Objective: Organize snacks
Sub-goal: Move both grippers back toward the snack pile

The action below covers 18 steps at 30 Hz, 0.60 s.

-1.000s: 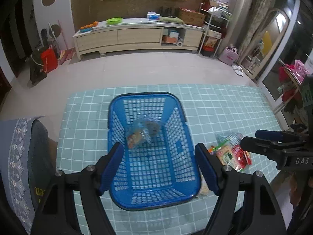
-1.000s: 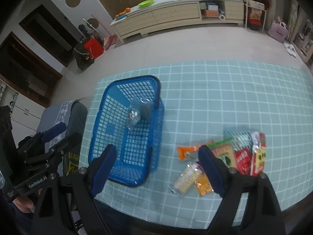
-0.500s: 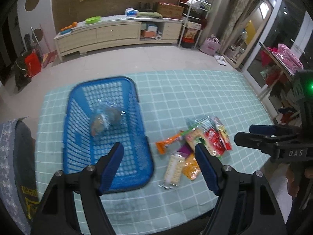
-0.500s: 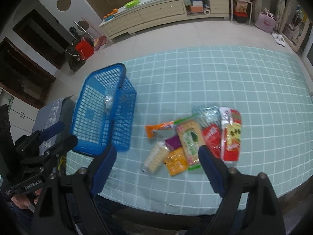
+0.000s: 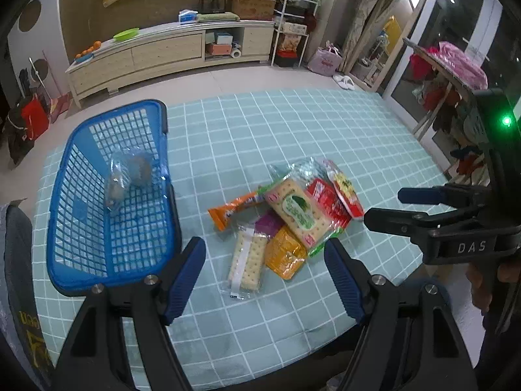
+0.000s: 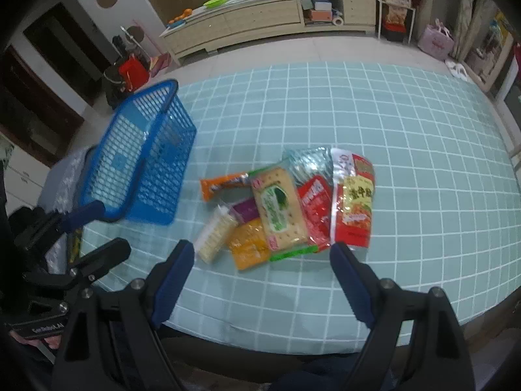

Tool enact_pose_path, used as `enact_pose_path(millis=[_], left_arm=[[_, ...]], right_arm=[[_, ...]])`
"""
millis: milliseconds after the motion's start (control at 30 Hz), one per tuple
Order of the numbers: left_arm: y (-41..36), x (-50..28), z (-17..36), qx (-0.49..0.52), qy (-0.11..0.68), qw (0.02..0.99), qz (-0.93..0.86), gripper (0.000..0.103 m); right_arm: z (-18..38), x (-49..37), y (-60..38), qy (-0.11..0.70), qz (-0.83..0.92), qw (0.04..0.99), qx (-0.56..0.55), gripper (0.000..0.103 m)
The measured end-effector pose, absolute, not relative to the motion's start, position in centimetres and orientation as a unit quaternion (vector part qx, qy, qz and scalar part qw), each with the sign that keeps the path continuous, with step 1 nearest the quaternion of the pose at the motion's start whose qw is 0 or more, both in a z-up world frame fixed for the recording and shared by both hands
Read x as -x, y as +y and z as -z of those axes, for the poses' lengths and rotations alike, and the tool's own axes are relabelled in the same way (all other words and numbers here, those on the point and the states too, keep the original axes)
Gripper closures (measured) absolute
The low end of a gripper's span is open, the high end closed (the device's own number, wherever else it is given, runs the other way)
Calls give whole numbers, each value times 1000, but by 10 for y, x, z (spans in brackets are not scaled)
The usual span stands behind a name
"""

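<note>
**Both grippers empty over snack pile**

Left gripper jaws apart, nothing between them, above the near edge of the snack pile. Right gripper likewise spread wide and empty. Snacks heaped on the checked tablecloth, just right of the blue basket. One clear packet lies inside the basket.

Basket sits on the surface at its left side, one wrapped snack inside it. Right of the basket, apart from it, a pile of snack packets lies on the surface, packets overlapping, a cracker pack at the pile's near left edge. Behind the surface, across the floor, a long low cabinet stands against the wall.
</note>
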<state>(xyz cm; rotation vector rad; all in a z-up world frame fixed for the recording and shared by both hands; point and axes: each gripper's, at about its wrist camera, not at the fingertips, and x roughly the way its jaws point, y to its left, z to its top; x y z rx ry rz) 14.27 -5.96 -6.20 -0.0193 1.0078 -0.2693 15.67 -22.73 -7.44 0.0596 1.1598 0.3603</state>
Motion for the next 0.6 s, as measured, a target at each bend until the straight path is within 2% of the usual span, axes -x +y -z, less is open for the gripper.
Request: enact_pose_path(millis=[600], left_arm=[[-72,-121,158,-40,461,878,122,30]], right_arm=[[144,-129,-224,456,-173,869,83,15]])
